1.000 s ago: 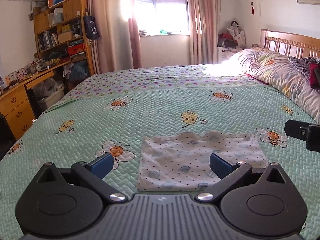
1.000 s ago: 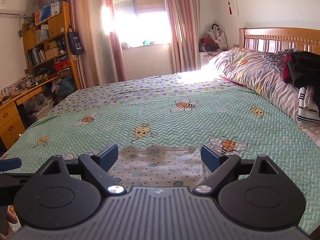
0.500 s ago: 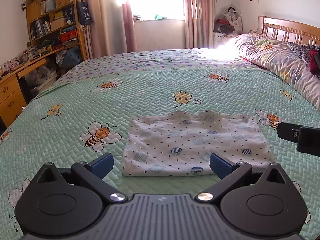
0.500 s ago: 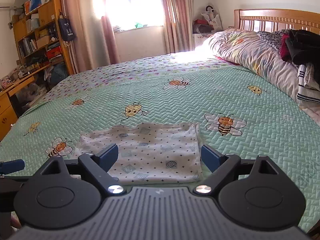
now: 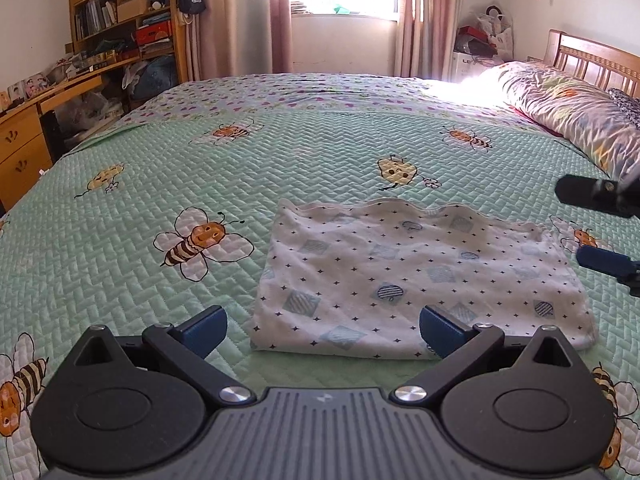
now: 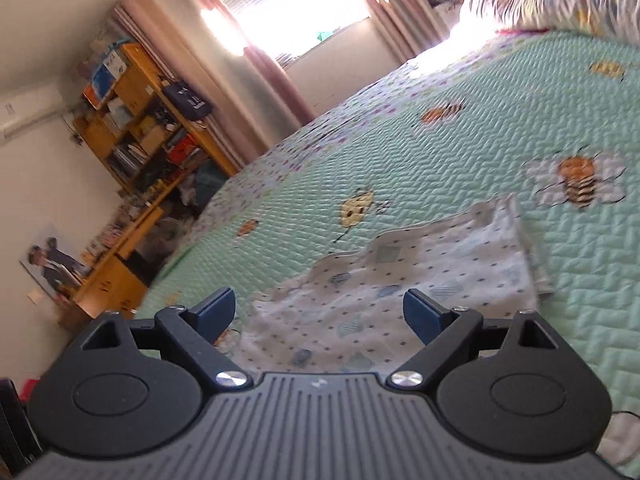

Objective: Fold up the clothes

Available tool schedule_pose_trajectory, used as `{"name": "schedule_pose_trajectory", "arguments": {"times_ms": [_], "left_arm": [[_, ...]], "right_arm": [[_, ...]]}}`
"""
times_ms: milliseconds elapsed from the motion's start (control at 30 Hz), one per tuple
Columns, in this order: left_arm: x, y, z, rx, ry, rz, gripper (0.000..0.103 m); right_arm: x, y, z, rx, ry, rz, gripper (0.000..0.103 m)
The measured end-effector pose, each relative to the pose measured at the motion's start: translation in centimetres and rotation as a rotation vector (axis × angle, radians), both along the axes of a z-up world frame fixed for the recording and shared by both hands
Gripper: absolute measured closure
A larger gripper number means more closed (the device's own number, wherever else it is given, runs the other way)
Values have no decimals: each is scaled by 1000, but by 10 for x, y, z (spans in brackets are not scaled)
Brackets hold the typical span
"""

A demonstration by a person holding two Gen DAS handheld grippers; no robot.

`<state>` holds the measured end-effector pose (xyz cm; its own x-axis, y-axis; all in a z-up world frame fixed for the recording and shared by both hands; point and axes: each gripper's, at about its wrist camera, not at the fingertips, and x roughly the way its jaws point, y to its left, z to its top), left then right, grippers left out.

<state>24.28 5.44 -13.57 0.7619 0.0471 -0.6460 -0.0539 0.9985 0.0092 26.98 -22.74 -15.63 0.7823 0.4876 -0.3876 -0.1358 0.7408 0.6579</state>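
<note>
Blue-padded left gripper (image 5: 322, 326) and right gripper (image 6: 319, 312) both hang with jaws spread wide, pinching nothing. Just beyond them a folded white cloth with small blue prints (image 5: 420, 280) lies flat on the green quilted bee-print bedspread (image 5: 320, 160); a crumpled floral duvet (image 5: 568, 108) sits far right.

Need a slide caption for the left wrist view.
Open left tongs over a folded patterned cloth on the bee-print quilt.
</note>
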Motion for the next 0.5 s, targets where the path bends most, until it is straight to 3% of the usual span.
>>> {"name": "schedule_pose_trajectory", "arguments": {"times_ms": [100,300,400,500], "left_arm": [[11,5,-6,0,6,4,1],[28,4,-17,6,24,-7,1],[33,2,-22,15,35,-17,1],[35,3,-25,17,34,-23,1]], "right_arm": [[52,0,-22,140,54,63,12],[143,20,-65,318,169,152,12],[175,20,-78,229,234,68,12],[178,3,-77,204,198,-42,12]]}}
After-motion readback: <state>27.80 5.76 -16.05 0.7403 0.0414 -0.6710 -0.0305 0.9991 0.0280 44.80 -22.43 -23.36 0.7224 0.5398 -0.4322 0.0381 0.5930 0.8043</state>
